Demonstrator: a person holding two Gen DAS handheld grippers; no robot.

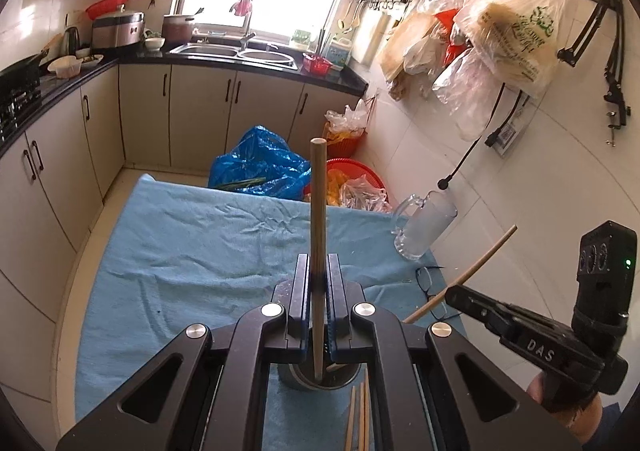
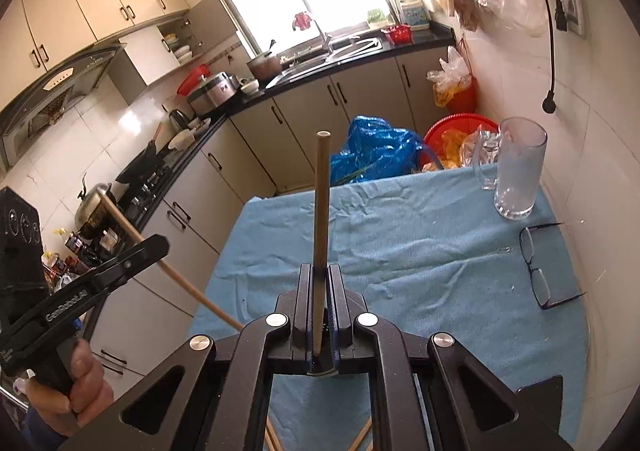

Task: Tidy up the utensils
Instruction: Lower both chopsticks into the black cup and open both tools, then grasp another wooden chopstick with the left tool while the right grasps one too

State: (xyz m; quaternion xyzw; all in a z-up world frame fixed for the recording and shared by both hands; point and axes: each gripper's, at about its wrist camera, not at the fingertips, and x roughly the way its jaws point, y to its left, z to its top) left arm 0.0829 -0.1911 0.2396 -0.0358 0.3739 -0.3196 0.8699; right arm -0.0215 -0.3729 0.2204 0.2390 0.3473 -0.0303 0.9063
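Note:
My left gripper [image 1: 318,263] is shut on a wooden chopstick [image 1: 318,187] that stands up between the jaws. Its lower end hangs over a round metal holder [image 1: 298,381] on the blue cloth [image 1: 192,251]. Several loose chopsticks [image 1: 360,415] lie on the cloth beside the holder. My right gripper [image 2: 320,271] is shut on a second chopstick [image 2: 322,203], also pointing upward. Each gripper shows in the other's view: the right gripper [image 1: 452,293] at the right with its chopstick [image 1: 480,259] slanting, the left gripper [image 2: 160,243] at the left with its chopstick [image 2: 176,279].
A glass mug [image 2: 518,167] stands at the cloth's far right corner, with black-framed glasses [image 2: 536,263] nearer along the tiled wall. Beyond the table sit a blue plastic bag [image 2: 376,155] and red baskets [image 2: 448,131]. Counters and cabinets run along the left and back.

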